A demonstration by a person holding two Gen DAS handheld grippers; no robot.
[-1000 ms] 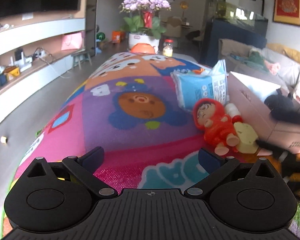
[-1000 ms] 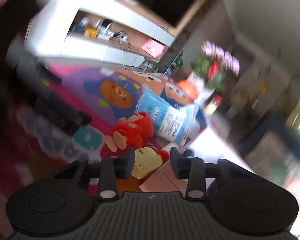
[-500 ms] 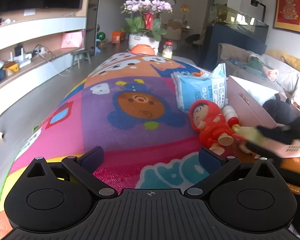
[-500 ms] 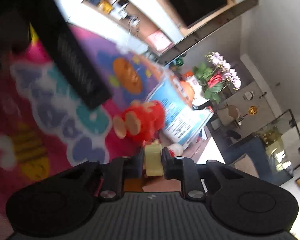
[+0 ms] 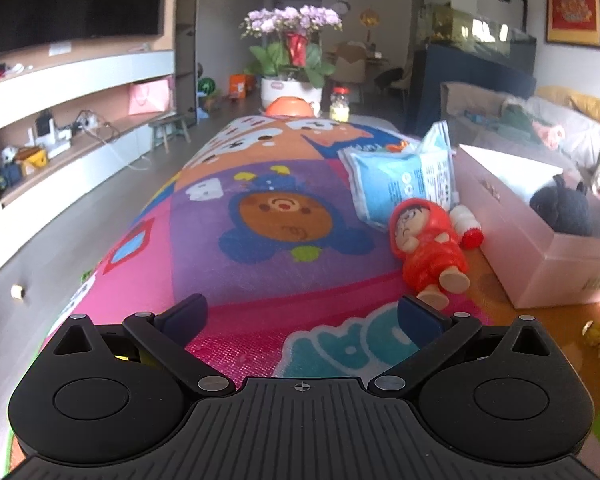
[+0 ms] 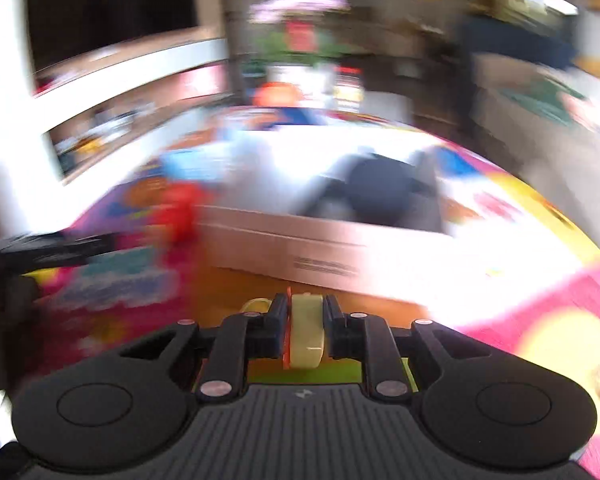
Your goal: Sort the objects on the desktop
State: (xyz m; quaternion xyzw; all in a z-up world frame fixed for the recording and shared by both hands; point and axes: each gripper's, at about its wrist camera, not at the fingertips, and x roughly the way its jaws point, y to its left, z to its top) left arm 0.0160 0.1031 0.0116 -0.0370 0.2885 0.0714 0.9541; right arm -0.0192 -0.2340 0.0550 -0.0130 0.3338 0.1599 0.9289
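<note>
Between the right gripper's (image 6: pixel 305 330) pinching jaws sits a yellow toy (image 6: pixel 307 330), mid-carry toward the box (image 6: pixel 320 248) at twelve o'clock, needing a lift over its wall; the left gripper (image 5: pixel 300 316) hangs spread, empty.

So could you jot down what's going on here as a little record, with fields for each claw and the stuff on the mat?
left claw: open, holding nothing, over the play mat
right claw: shut on a pale yellow toy
box: pink, open, something dark and fuzzy inside
red doll: lying on the mat beside the box
small bottle: red cap, on its side next to the doll
blue packet: behind the doll
right view: blurred
</note>
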